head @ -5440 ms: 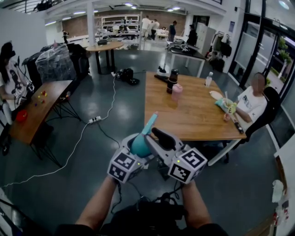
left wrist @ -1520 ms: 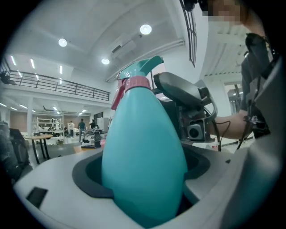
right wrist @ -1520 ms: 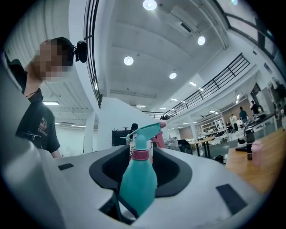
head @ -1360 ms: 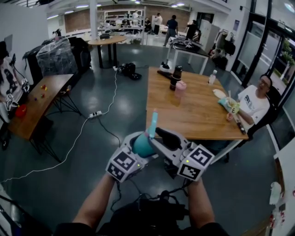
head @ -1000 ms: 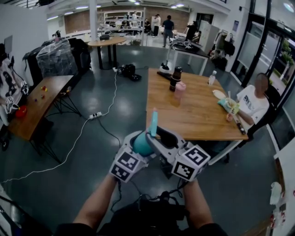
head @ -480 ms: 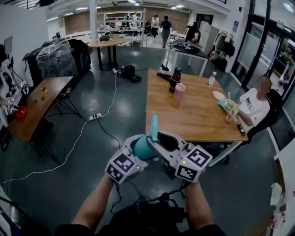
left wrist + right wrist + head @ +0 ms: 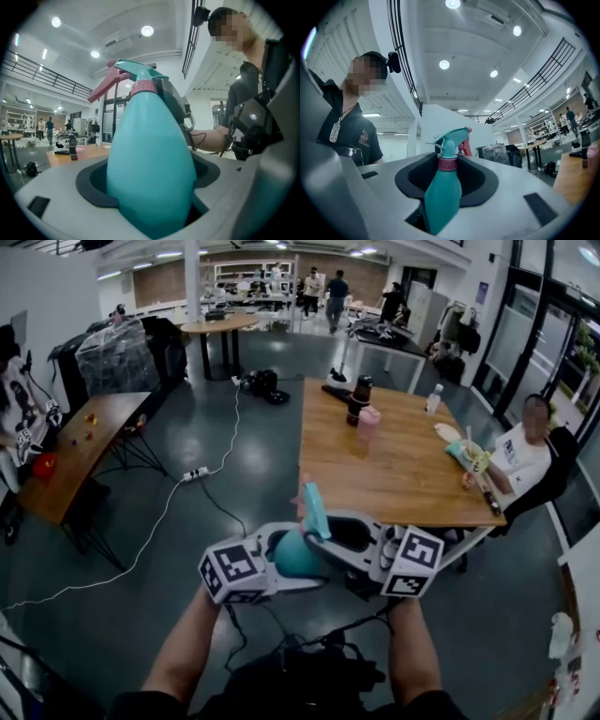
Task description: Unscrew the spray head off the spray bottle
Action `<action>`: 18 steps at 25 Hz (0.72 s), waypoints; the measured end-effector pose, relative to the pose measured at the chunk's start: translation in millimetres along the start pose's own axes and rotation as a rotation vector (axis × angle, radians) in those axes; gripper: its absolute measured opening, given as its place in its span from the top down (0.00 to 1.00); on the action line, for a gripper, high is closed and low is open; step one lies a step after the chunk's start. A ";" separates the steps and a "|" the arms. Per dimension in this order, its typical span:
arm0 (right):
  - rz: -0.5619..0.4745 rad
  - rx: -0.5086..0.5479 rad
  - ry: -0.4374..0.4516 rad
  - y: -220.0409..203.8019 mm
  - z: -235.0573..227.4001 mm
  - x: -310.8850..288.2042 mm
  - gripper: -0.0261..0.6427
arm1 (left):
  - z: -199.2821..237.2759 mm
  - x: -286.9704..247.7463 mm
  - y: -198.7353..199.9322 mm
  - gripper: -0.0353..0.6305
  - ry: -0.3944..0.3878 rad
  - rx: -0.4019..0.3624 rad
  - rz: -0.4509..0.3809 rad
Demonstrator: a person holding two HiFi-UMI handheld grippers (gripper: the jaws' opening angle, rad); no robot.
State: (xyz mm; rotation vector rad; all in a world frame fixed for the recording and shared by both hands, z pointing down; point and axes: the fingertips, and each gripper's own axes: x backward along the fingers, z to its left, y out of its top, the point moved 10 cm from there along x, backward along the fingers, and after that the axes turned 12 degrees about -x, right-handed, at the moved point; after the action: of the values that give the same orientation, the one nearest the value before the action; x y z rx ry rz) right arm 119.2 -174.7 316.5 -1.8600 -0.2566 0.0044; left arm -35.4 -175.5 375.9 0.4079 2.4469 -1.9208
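Left gripper [image 7: 150, 180] clenched the bottle [image 7: 150, 136] between its jaws. Right gripper [image 7: 445, 190] had just been closing, jaws gripping the neck. Unscrewing seemed under way; next, twist the head [image 7: 452, 135] loose.

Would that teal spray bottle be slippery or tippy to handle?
Likely slippery: the bottle looks smooth and tapers toward its collar, so a grip could slide upward. Probably fairly stiff: its body shows no dent where the left gripper clamps it. Weight can't be judged; it's opaque.
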 end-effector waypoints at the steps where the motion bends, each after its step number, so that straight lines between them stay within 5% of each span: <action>1: -0.003 -0.002 0.013 -0.3 0.2 0.2 0.75 | -0.8 0.3 0.3 0.30 -0.010 0.003 -0.006; 6: -0.027 -0.005 -0.014 -1.3 -0.7 0.6 0.74 | 0.4 -1.7 -0.5 0.30 0.024 0.022 -0.022; 18: -0.066 0.018 -0.275 -3.1 -5.1 -9.8 0.73 | 21.5 5.8 -14.5 0.30 0.378 0.044 0.091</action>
State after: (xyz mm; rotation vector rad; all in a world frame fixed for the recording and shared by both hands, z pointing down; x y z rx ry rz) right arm 109.8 -180.4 319.7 -1.8303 -0.5070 0.2175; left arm -47.3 -198.1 383.4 0.9460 2.5408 -2.0202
